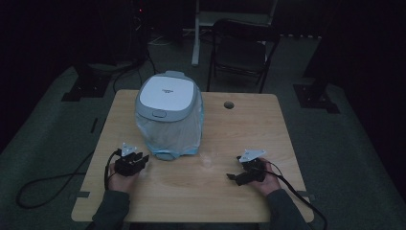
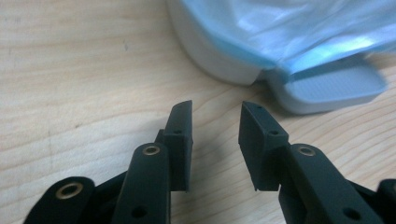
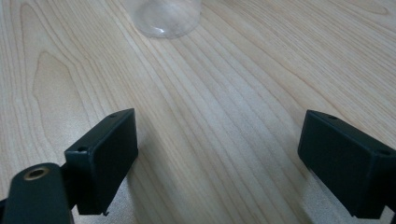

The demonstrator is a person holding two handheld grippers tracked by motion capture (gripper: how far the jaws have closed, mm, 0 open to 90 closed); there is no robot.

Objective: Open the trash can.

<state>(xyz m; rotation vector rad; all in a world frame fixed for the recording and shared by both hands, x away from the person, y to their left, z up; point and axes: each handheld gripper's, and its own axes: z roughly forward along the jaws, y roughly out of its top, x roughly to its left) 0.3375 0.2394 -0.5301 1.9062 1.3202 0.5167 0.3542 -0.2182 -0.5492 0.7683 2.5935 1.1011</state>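
No readable text anywhere. White bin lid (image 1: 167, 92), beyond the left hand-held gripper (image 1: 139, 160), carries a small dark mark, likely a logo, too small and dim to read. No labels, numbers or signs elsewhere.

Dim lab (recording rig): wooden table (image 1: 249, 124), floor cables (image 1: 48, 184), folding chair (image 1: 242, 48).
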